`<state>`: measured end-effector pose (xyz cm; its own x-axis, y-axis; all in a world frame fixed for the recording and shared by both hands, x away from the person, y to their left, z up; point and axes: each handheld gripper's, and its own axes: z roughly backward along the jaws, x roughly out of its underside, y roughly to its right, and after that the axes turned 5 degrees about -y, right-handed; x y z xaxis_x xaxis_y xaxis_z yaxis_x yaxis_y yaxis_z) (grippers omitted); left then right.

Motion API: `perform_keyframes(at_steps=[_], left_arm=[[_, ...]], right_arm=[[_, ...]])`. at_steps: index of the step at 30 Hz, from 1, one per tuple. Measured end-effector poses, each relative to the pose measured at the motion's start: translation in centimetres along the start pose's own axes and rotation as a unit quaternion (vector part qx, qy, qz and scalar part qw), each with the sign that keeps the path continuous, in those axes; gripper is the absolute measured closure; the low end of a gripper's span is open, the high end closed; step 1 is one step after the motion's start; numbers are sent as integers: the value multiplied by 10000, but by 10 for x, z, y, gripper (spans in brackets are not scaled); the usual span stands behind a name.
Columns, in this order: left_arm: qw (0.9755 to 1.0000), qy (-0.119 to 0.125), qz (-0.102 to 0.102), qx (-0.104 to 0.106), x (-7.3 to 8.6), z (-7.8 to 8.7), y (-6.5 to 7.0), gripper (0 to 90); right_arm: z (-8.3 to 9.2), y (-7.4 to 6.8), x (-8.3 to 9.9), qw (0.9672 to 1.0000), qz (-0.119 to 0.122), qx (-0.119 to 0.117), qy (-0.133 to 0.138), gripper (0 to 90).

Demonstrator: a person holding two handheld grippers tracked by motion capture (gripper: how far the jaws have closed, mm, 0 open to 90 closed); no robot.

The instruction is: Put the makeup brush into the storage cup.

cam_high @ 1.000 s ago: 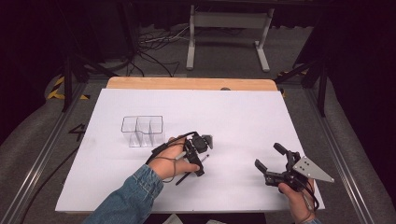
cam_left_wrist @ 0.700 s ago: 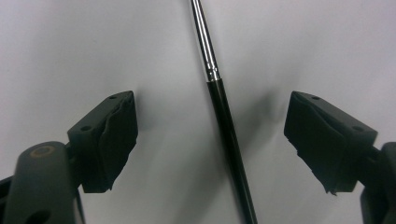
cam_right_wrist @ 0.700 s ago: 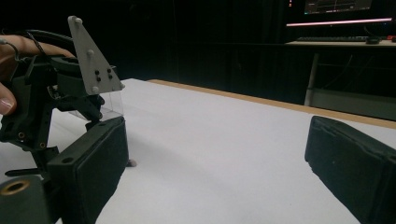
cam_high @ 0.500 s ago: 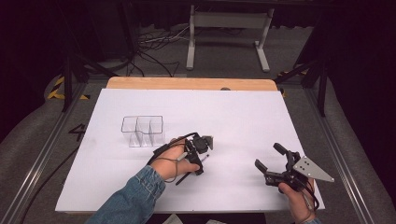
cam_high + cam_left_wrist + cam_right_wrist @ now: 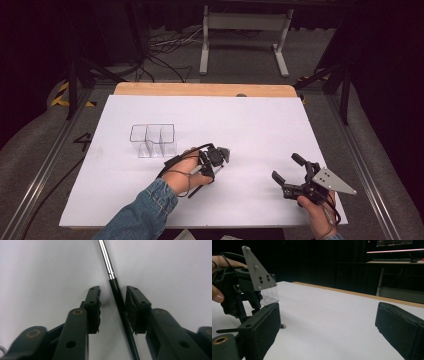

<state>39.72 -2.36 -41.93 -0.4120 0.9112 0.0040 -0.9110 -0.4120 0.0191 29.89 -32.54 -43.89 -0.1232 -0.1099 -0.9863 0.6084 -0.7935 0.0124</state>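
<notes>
Left tool (image 5: 212, 161) stands over the white tabletop (image 5: 250, 125), near its middle and well inside every edge. Open white surface lies ahead of it and to its right. A clear divided box (image 5: 153, 140) stands just to its left and a little beyond, apart from it. The tabletop's near edge lies behind the tool, past the person's denim sleeve (image 5: 145, 212).

Right tool (image 5: 295, 177) rests near the tabletop's right near corner, well apart from the left tool, with bare surface between the two. In the right gripper view the right tool (image 5: 327, 322) shows its jaws spread wide with nothing between them; the far wooden edge of the tabletop runs beyond it.

Against the earlier frames, both hands sit in the same places and the box has not shifted. The left tool's jaws have just been closing.

In the left gripper view the left tool (image 5: 113, 300) points down at the tabletop with a thin rod (image 5: 117, 297) lying between its jaws. The rod is black along its near part and bright metal farther out, past the tips. The right-hand pad (image 5: 133, 307) stands against or just beside the black part; a clear gap remains at the left-hand pad (image 5: 93, 305). The jaws are narrowed but not clamped on the rod.
</notes>
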Motion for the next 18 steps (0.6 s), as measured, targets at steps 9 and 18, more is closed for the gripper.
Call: perform_keyframes(at_steps=[9, 18], left_arm=[[9997, -61, 241, 57, -1, 0, -1, 832], [9995, -107, 287, 15, -1, 0, 0, 834]], right_arm=[[0, 0, 0, 10000, -9, -9, 16, 69], [0, -1, 0, 10000, 4, 5, 15, 69]])
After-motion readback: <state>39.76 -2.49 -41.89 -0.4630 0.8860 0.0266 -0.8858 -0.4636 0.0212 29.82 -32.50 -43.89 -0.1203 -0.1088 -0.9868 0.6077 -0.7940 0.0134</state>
